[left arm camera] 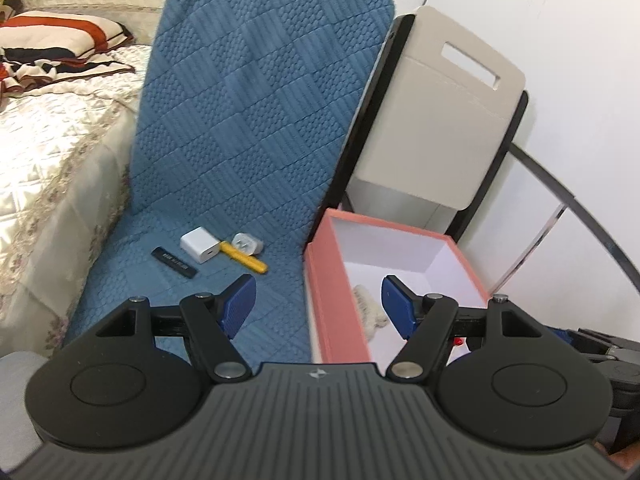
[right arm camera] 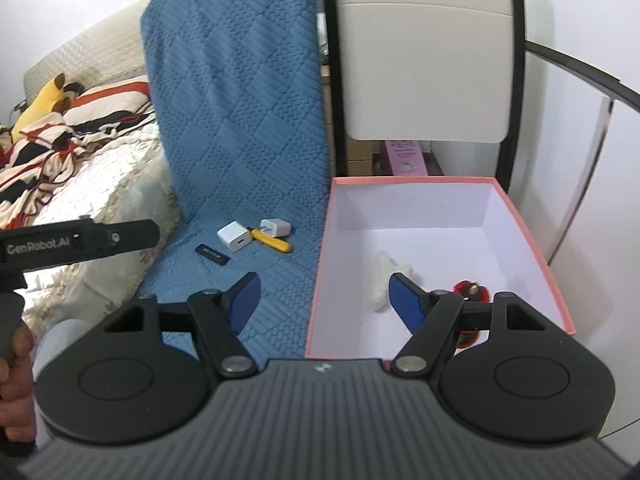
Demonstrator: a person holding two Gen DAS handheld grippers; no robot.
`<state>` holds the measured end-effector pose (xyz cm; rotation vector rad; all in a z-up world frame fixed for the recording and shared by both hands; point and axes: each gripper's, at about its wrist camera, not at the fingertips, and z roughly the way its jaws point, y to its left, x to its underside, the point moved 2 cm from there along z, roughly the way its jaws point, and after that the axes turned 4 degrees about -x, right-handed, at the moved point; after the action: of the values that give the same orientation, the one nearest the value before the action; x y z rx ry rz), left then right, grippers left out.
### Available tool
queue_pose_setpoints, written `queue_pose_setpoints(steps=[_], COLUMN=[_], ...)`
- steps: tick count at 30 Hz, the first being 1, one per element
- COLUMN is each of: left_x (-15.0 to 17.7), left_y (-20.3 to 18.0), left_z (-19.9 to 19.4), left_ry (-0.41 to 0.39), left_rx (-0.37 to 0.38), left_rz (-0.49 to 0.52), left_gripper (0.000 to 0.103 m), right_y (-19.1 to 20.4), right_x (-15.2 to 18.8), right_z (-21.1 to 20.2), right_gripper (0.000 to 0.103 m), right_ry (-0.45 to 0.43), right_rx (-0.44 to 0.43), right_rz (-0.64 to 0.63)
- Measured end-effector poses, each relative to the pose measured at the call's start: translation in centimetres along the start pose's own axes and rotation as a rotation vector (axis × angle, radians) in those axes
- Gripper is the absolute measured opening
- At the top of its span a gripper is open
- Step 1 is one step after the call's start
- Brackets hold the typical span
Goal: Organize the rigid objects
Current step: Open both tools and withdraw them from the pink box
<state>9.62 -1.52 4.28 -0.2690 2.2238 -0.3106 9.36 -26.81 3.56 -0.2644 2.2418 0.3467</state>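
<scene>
Beside a bed with a cream quilted cover stand two chairs: one draped in a blue quilted cushion and, to its right, a beige chair with a black frame. Near the back edge of the blue seat lies a small cluster of things: a white charger cube, a second pale plug adapter just beside it, a yellow-handled tool lying between and in front of them, and a flat black stick nearer the left edge. On the beige chair's seat sits an open pink box with a white interior. Inside it, near the front edge, lie a white fluffy item and a red and black object, partly hidden behind the right gripper's finger. The left gripper hangs over the seam between blue seat and box, jaws spread and grasping nothing. The right gripper is likewise released and empty, above the box's front left corner. A hand grips the left tool's handle at the right wrist view's left edge.
</scene>
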Motion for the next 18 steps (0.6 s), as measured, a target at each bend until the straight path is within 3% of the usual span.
queue_pose_setpoints(steps=[18], left_x=[4.7], left_y=[6.2], left_z=[2.1], left_ry=[0.066], left_rx=[-0.104], left_rz=[-0.028], left_gripper=[0.074], right_y=[3.8], right_x=[4.2], right_z=[5.0], right_gripper=[0.073], right_ry=[0.044], right_rx=[-0.053], right_rz=[-0.028])
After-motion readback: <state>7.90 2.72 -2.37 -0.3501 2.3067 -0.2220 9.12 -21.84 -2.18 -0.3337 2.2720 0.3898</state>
